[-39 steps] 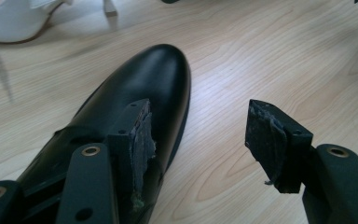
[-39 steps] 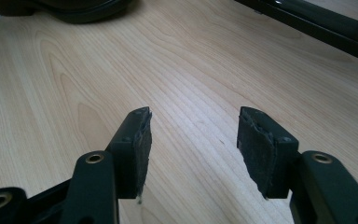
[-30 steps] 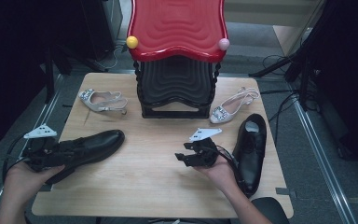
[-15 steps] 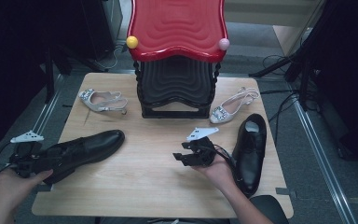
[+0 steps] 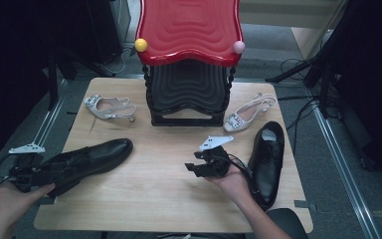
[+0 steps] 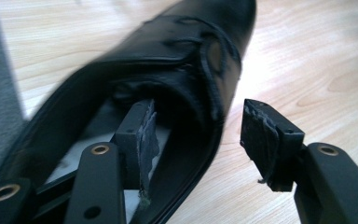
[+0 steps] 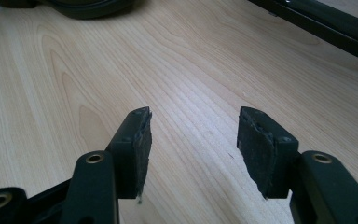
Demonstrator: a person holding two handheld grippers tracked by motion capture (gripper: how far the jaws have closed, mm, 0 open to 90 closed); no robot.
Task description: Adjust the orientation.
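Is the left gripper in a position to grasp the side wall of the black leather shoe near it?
Probably yes: left gripper is open, straddling black leather shoe's wall.

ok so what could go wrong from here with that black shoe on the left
1. The left gripper straddles the side wall of the black shoe with one jaw inside, and the pads are not pressing yet. Closing on that soft wall could let the shoe sag or slip out.
2. The shoe's heel hangs over the table edge, so a nudge might tip it off.
3. The right gripper is open over bare wood, offering no support.
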